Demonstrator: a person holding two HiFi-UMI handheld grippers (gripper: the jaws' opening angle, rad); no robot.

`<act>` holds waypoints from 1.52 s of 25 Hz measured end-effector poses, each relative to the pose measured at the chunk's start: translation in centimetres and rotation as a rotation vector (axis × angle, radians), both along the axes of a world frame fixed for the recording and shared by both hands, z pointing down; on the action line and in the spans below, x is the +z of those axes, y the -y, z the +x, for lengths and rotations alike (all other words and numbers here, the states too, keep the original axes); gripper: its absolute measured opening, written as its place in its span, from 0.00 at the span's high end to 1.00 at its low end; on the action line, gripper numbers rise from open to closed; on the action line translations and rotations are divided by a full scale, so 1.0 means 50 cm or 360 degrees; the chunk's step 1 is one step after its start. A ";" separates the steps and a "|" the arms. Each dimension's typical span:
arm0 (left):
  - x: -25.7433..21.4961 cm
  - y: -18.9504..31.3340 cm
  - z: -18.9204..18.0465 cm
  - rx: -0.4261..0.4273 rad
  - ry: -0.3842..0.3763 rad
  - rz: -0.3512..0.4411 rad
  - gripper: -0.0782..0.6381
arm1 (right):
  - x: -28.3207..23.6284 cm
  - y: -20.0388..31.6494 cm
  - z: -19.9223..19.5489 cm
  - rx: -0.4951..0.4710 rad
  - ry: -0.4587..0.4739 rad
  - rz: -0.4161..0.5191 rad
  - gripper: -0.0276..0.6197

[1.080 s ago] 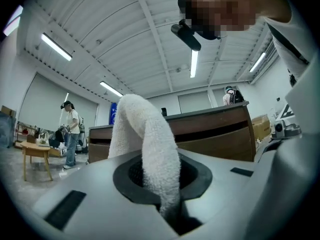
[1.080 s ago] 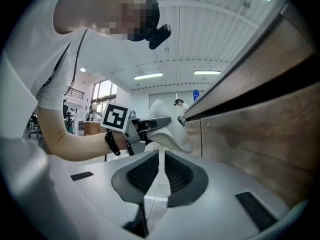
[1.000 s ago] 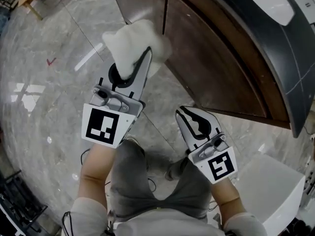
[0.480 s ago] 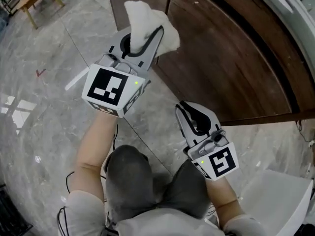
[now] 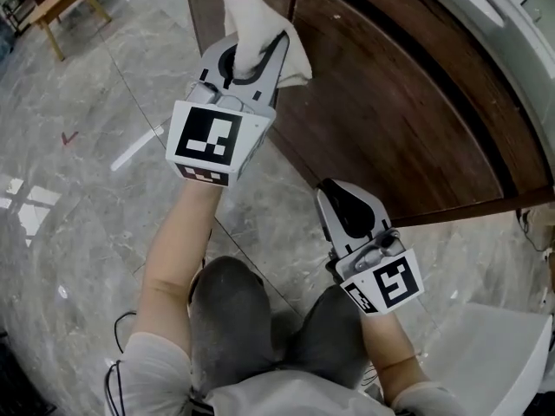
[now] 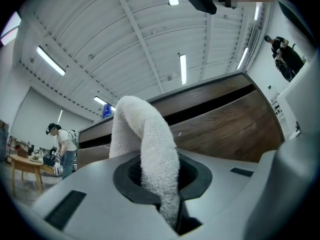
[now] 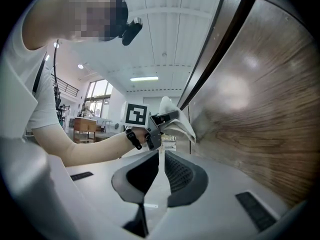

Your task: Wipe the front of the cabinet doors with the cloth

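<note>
White cloth (image 5: 253, 20) pinched in the left gripper (image 5: 253, 57), up at the cabinet door (image 5: 390, 102).

The left gripper's jaws are clamped on a fold of the cloth, which rises from between them and bunches past their tips, against the dark wood front beside the seam between two doors. Lower and to the right, the right gripper (image 5: 347, 202) has its jaws drawn together on nothing, near the door's bottom edge.

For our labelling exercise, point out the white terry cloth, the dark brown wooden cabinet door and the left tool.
White terry cloth (image 5: 260, 16): head view, upper fold.
Dark brown wooden cabinet door (image 5: 408, 120): head view, bare front panel.
Left tool (image 5: 254, 57): head view, between its tips.
</note>
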State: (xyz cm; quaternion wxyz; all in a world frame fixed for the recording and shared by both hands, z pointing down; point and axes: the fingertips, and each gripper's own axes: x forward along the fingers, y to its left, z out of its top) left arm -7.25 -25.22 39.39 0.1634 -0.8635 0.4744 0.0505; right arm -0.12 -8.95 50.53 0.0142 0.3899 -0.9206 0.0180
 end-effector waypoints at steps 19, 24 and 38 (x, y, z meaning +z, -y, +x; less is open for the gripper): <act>-0.036 0.004 0.122 0.0179 -0.0037 0.0048 0.81 | 0.001 -0.017 0.068 0.0115 0.0027 -0.0018 0.87; -0.032 -0.030 0.153 0.0238 -0.0029 0.0054 0.81 | -0.004 -0.025 0.095 0.0152 0.0046 0.0006 0.87; -0.023 -0.114 0.235 0.0371 -0.0025 0.0036 0.81 | -0.005 -0.047 0.140 0.0193 0.0061 0.0057 0.87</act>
